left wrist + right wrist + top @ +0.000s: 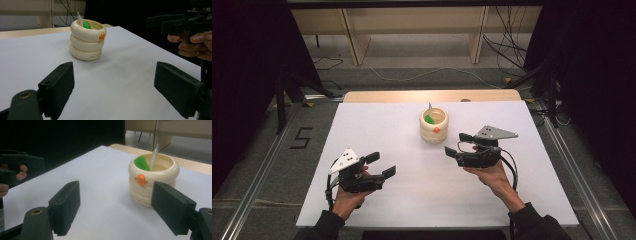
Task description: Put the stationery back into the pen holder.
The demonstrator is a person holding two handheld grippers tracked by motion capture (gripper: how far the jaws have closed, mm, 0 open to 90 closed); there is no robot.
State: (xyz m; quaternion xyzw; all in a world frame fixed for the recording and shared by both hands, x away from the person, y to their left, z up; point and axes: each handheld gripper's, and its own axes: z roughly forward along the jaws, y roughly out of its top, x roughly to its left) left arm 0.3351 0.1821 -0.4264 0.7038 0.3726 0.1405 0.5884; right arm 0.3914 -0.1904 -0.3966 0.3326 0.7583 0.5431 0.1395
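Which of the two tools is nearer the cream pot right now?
The right tool: it sits just right of the pot, jaws open toward it. The left tool hangs farther back, near the table's front-left.

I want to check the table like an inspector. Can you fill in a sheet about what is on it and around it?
Surface: white table, wooden strip at far edge.
Job's things: cream ringed holder upright, with an orange knob; a green piece and a clear pen stand inside.
Clutter: nothing seen.
Grippers: left gripper open, holding nothing; right gripper open, holding nothing, beside the holder, apart from it.
Cables: gripper cable by the right hand; floor cables beyond the table.
Surroundings: wooden furniture legs, dark curtains, floor mark "5".
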